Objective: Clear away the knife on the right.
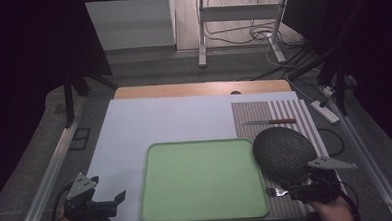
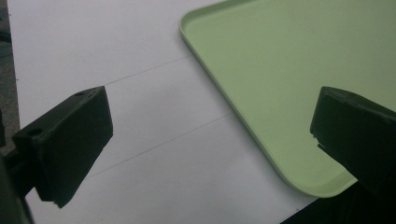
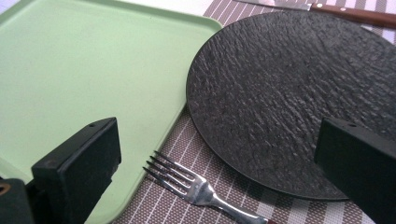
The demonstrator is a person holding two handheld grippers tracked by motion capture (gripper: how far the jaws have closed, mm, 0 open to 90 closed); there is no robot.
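Our right gripper (image 3: 215,158) hangs wide open over the fork (image 3: 196,186), which lies on the striped mat (image 3: 261,205) between the green tray (image 3: 84,70) and the black plate (image 3: 289,93). We should drop straight down, jaws astride the handle — not the tines. The left gripper (image 2: 205,140) waits, also wide open and empty.

Looks like a lab test bench, not a home. Table (image 1: 134,123) sits on bare grey floor with dark screens either side, a white metal stand (image 1: 240,18) behind, loose cables (image 1: 261,35) and a power strip (image 1: 325,111) on the floor. Place setting on top is staged.
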